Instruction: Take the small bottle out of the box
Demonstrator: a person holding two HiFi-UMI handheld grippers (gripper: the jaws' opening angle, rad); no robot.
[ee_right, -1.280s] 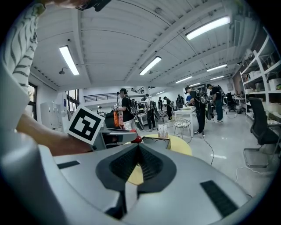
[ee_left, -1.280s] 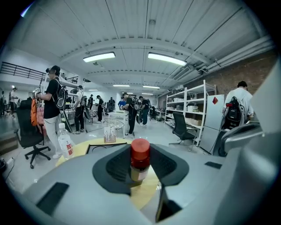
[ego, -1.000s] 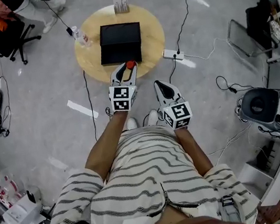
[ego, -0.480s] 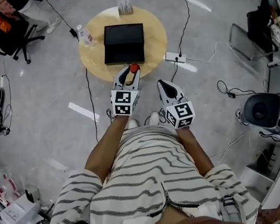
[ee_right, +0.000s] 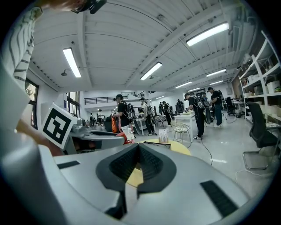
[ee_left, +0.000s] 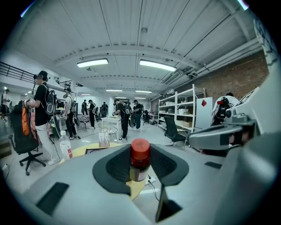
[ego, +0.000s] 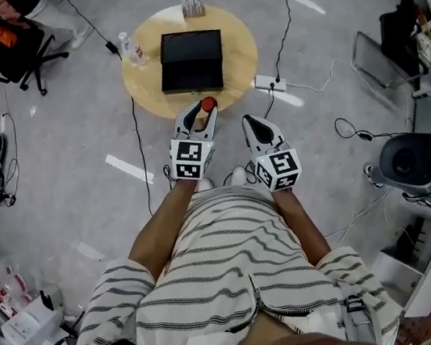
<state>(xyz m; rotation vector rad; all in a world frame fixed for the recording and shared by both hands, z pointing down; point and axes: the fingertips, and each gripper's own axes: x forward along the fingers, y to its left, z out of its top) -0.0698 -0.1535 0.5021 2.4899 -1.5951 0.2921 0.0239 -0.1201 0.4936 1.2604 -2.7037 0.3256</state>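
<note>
The right tongs [ego: 254, 127] sit nearest the person, short of the near rim of the round desk [ego: 241, 57] and over the floor [ego: 71, 142]. Their jaws are clenched together with nothing between them.

The left tongs [ego: 201, 115] reach the desk's near rim and grasp the small bottle [ego: 207, 104] by its body, upright, red cap on top. The small bottle is outside the black box [ego: 192, 60], which lies at the desk's centre. A strip of bare desk top separates the two.

Left of the desk, a black cable [ego: 141, 155] runs along the floor past the near rim, with a white tape strip [ego: 127, 168] beyond it. Right of the desk, a power strip [ego: 270, 82] lies just beside the rim.

A clear water bottle [ego: 130, 52] stands at the desk's left rim. A small card stand [ego: 191, 4] stands at the far rim. An office chair [ego: 16, 53] stands well apart to the far left of the desk.
</note>
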